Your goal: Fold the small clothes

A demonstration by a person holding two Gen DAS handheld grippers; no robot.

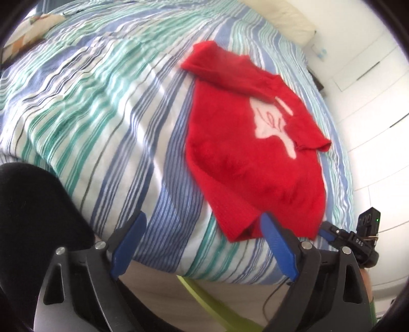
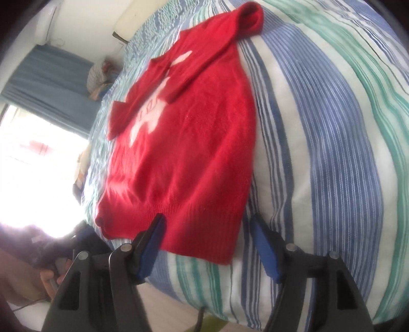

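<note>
Left gripper (image 1: 202, 235) wide, nothing between the blue pads; its right pad sits at the near hem corner of the sweater (image 1: 255, 158) but isn't pinching it. My right gripper (image 2: 207, 242) is parted too, jaws straddling the other hem corner, left pad over the ribbing, no squeeze visible. Neither grips anything, far as I can tell.

Bed (image 1: 102, 107): striped duvet, blue, green and white, fills both views. Sweater lies flat on it near the close edge, hem toward me, neck away. Pillow (image 1: 281, 23) at the far end by the wall. Curtain (image 2: 51, 79) and a bright window in the right view, blown out.

Progress, my read: sleeves look done. Both are folded in across the chest, one cuff (image 1: 314, 145) lying over the white motif (image 1: 271, 122), the other sleeve crossing from the far shoulder. Body still full length, so the hem-to-neck fold is left, maybe one more after that. Grippers at the two hem corners fits that as the next step: pinch both corners, lift, carry to the collar.

Writing: motif is white with a few red squiggles, blurred, can't read it. Small black unit on the right gripper (image 1: 365, 235) in the left view carries letters, looks like "DAS", not sure.
</note>
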